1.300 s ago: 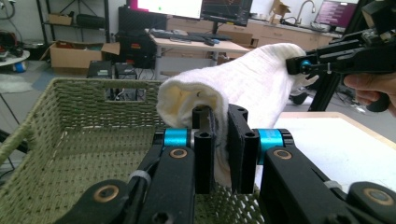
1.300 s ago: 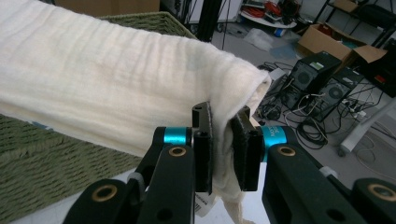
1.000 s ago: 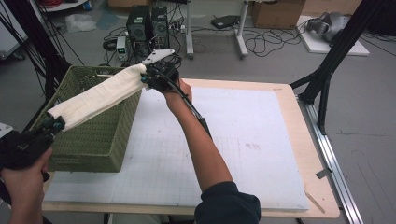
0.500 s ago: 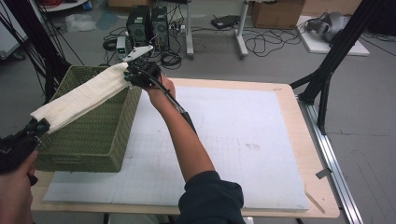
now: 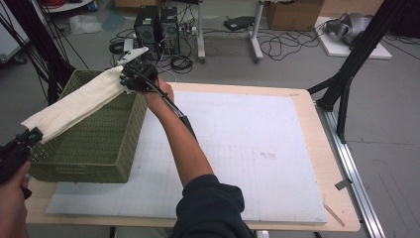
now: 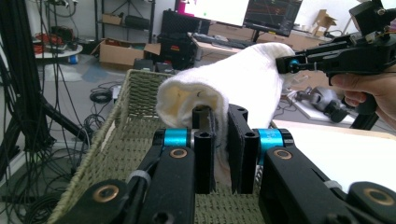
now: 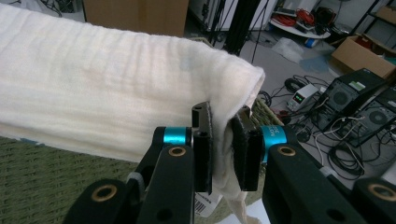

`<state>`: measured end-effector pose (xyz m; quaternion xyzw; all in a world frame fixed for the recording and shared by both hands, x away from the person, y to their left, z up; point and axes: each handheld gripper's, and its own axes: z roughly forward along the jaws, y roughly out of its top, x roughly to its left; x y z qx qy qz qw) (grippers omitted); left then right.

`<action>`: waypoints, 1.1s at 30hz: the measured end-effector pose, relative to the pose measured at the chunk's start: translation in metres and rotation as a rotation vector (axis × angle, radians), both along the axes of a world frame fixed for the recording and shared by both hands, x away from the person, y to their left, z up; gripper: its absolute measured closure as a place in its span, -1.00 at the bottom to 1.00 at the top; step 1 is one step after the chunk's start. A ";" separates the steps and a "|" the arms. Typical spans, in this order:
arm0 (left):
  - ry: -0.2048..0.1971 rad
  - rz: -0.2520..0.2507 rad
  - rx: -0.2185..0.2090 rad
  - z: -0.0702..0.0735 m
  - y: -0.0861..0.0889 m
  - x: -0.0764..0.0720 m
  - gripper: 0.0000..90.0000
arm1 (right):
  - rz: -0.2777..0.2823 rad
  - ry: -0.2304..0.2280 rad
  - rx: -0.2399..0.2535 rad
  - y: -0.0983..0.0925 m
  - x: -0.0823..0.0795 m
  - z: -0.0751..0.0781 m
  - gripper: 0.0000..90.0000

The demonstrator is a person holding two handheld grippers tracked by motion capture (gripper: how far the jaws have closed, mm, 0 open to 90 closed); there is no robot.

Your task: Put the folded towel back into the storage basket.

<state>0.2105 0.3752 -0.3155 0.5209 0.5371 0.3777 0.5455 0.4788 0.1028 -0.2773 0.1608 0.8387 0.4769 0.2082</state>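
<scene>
A white mat (image 5: pixel 237 148) is lying across the wooden worktop (image 5: pixel 324 163), covering most of it and leaving a bare wood margin at the right edge. Beyond the worktop's far edge, two black computer towers (image 5: pixel 157 27) are standing on the grey floor (image 5: pixel 386 148), with loose cables (image 5: pixel 277 47) trailing beside them. A cardboard box (image 5: pixel 292 12) is sitting farther back. A black stand (image 5: pixel 354 64) is leaning up off the worktop's right far corner.

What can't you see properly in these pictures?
- Inside of the basket: high view, hidden by the towel stretched over it.
- Left hand-held gripper: high view, cut off by the left edge.
- Towel end: right gripper view, pinched between the right hand-held gripper jaws.
</scene>
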 end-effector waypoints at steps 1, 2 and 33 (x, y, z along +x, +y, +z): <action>0.002 0.003 0.002 0.000 0.001 0.000 0.81 | 0.001 0.002 0.001 0.002 0.000 0.000 0.79; 0.003 0.006 0.000 -0.001 0.002 -0.001 0.81 | 0.003 0.004 0.003 0.004 0.001 -0.001 0.79; 0.000 0.022 -0.050 -0.006 0.009 0.006 -0.16 | -0.072 0.011 0.009 0.008 0.010 -0.013 0.07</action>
